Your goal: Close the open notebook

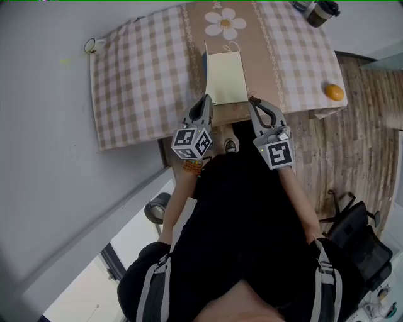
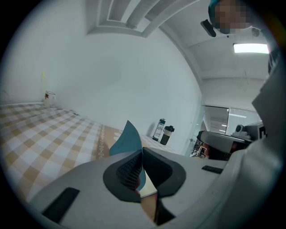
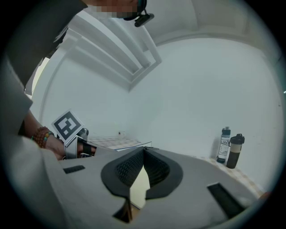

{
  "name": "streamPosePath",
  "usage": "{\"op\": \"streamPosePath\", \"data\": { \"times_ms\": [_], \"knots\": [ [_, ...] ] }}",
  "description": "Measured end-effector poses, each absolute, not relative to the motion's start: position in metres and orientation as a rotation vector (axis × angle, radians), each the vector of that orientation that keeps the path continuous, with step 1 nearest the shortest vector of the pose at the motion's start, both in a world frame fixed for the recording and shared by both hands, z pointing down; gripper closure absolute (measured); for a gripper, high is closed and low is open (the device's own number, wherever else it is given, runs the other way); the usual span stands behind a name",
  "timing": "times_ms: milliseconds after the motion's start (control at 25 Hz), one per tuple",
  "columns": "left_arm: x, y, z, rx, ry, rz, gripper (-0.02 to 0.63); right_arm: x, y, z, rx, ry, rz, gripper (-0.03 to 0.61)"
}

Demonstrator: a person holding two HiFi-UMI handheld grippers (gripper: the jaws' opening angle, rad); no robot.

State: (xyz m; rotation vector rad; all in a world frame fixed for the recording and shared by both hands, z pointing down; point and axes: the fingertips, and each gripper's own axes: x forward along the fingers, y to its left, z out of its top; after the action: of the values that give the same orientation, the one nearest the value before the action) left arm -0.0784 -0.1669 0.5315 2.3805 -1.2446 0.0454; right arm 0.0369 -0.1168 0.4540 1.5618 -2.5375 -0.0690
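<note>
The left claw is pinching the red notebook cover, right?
Not red. The left claw is pinching the teal notebook cover, as the left gripper view shows.

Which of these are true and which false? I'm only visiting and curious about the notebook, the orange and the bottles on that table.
1. The notebook is already shut. False: a cream page faces up.
2. The left gripper is closed on the notebook's teal cover. True.
3. The orange rests on the notebook. False: it lies on the table near its right edge, apart from the notebook.
4. The bottles stand at the table's far right corner. True.
</note>
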Motion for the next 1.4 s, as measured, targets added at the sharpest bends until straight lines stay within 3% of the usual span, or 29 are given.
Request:
{"op": "streamPosePath", "data": {
  "times_ms": [400,680,1200,1400],
  "knots": [
    [-0.066,-0.168,0.536,2.390,-1.206,0.063,0.597,0.043,-0.117,0.458,1.580,-2.528,-0.052,0.577],
    [-0.052,-0.228,0.537,2.393,-1.163,0.090,0.597,0.054,-0.179,0.456,1.605,-2.502,-0.044,0.577],
    [-0.034,-0.166,0.551,2.410,-1.114,0.135,0.597,0.065,-0.119,0.462,1.636,-2.490,-0.039,0.577],
    [-0.028,-0.189,0.554,2.411,-1.089,0.153,0.597,0.066,-0.142,0.466,1.628,-2.478,-0.034,0.577]
  ]
}}
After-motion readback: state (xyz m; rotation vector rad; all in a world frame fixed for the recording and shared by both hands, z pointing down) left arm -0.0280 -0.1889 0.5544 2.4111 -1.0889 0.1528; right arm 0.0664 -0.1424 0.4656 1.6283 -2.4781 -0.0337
